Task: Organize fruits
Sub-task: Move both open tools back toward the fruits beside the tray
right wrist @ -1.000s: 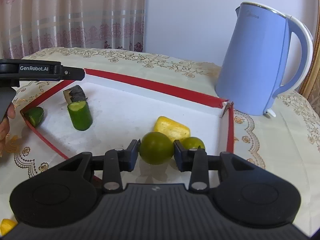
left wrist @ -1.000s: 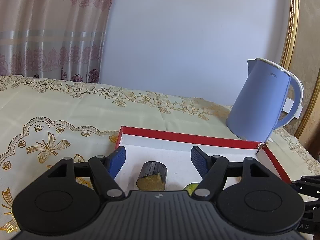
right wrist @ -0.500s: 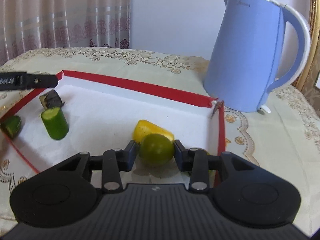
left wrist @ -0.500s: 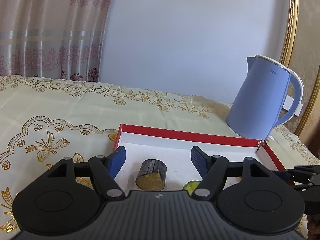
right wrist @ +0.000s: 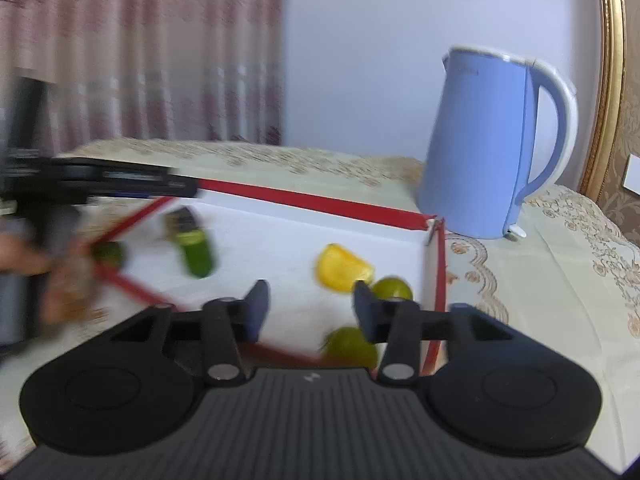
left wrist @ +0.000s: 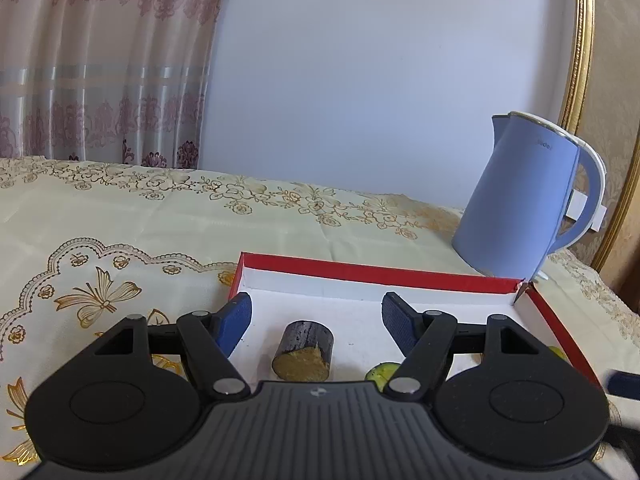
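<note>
A red-rimmed white tray (left wrist: 360,274) (right wrist: 320,202) lies on the tablecloth. My left gripper (left wrist: 316,316) is open and empty over the tray's near left part, above a dark cut piece (left wrist: 304,350) and a cucumber slice (left wrist: 380,372). My right gripper (right wrist: 306,304) is open and empty above the tray's near right corner. A green lime (right wrist: 352,346) lies just below its right finger. Another lime (right wrist: 394,289) and a yellow piece (right wrist: 342,268) lie beyond. A cucumber chunk (right wrist: 196,250) and a green piece (right wrist: 110,252) sit at the tray's left.
A blue electric kettle (left wrist: 528,196) (right wrist: 496,144) stands behind the tray's far right corner. A gold-framed edge (right wrist: 608,80) rises at the right. The left gripper's body and the hand (right wrist: 36,248) are at the left of the right wrist view, blurred.
My right gripper opened and let go of the green lime, which now lies in the tray's near right corner; the gripper pulled back and up. The left gripper barely moved.
</note>
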Demonstrator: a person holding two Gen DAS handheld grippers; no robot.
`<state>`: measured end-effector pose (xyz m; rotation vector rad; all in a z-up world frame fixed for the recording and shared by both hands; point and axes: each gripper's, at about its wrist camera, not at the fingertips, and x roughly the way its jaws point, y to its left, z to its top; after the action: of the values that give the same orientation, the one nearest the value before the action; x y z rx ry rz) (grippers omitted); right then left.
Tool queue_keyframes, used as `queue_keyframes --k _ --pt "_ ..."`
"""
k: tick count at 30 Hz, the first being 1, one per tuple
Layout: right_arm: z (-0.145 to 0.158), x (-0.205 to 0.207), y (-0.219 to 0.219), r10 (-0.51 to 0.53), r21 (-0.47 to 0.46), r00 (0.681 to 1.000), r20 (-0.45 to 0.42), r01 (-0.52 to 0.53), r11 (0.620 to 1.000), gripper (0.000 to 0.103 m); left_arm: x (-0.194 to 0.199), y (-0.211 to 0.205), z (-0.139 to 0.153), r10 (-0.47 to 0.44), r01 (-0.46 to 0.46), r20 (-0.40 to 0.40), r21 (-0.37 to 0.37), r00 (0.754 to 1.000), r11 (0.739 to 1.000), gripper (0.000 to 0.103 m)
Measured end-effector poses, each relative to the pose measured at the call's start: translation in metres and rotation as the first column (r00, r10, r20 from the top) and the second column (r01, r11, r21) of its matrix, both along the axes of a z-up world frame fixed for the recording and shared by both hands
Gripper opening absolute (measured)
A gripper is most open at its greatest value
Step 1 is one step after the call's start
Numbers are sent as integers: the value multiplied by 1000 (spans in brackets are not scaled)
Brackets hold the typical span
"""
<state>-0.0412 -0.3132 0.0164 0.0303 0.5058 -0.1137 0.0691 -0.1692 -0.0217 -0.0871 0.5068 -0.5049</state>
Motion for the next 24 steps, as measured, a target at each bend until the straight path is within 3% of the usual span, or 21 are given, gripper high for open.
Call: queue_keyframes --k 1,2,5,9,13,16,22,24 --pt "1 -9 4 3 -4 1000 5 -3 1000 88 -2 -1 1 -3 3 3 3 1000 1000 72" --pt "1 -19 12 13 -13 1000 7 -13 1000 97 -3 -1 2 -7 7 4 6 1000 1000 72" --pt "-3 -39 25 24 -12 1000 0 -24 1000 100 -8 -1 11 -33 32 12 2 999 999 74" --pt "-11 -52 29 28 2 999 -18 -28 1000 100 -26 17 28 -41 42 43 -21 998 999 85" --pt "-21 -52 28 56 31 997 -45 -55 998 91 -58 46 31 -29 26 84 37 996 999 96" --pt "-24 -45 32 72 27 996 -53 -71 997 85 -79 71 23 -11 9 51 27 999 1000 97" --pt "-33 -23 39 94 19 991 -92 -93 996 83 -116 100 9 17 -17 0 43 1000 999 97" --pt "-36 -17 37 97 28 990 -101 -94 995 75 -124 103 6 14 -13 -9 48 1000 999 97"
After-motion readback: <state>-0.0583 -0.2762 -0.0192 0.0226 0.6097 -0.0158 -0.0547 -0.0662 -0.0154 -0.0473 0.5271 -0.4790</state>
